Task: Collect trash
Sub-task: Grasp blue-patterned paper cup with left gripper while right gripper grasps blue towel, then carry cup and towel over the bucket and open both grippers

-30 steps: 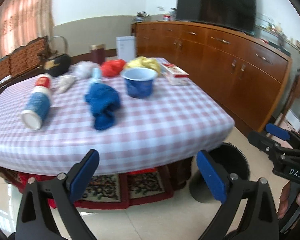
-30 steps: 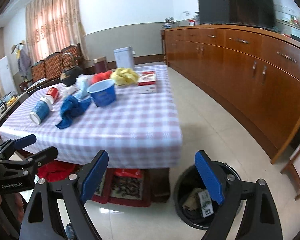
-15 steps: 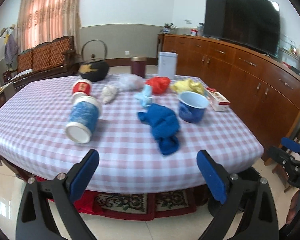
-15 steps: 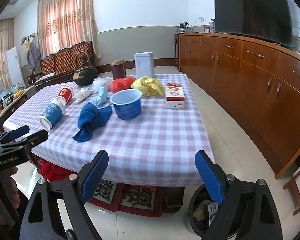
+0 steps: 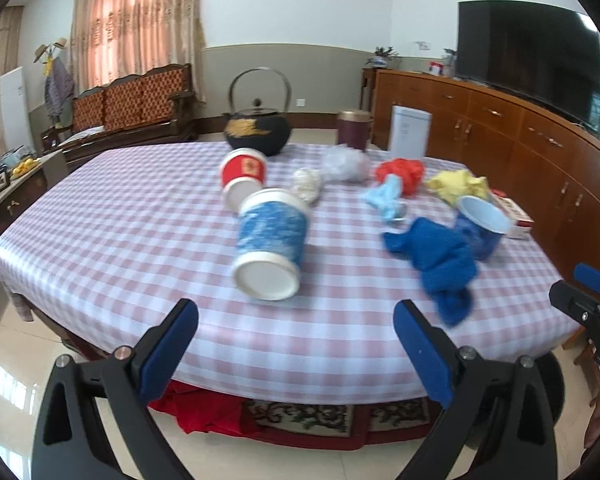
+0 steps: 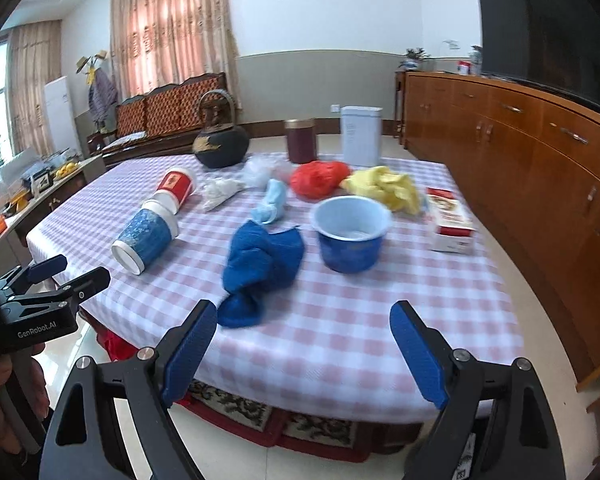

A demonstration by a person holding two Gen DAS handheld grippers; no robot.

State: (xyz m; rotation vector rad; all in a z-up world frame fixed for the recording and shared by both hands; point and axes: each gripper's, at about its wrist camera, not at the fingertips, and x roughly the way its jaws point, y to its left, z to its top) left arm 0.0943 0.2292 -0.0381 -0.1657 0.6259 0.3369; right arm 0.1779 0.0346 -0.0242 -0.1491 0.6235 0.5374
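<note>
Left gripper: left gripper (image 5: 296,330) hangs off the near table edge, jaws spread wide, holding nothing
Right gripper: right gripper (image 6: 304,338) is likewise wide open and empty, short of the table edge
Trash: it lies scattered on the checked table (image 5: 112,240); a tipped blue cup (image 5: 270,244) lies straight ahead of the left gripper, with a red cup (image 5: 244,178) touching its far end
Cloth and bowl: a blue rag (image 6: 262,268) lies ahead of the right gripper, near its left finger, with a blue bowl (image 6: 350,232) just beside it
Further back: white wad (image 5: 306,184), red bag (image 6: 318,178), yellow bag (image 6: 384,188), small box (image 6: 450,218)
Not trash, likely: kettle (image 5: 258,132) and two tins at the far edge
Risk, cup: the blue cup lies on its side, so a nudge from one finger may roll it away or into the red cup
Risk, rag: pinching the limp rag low may catch the tablecloth and drag the bowl
Risk, bin: only its rim shows under the table, so a drop may miss
</note>
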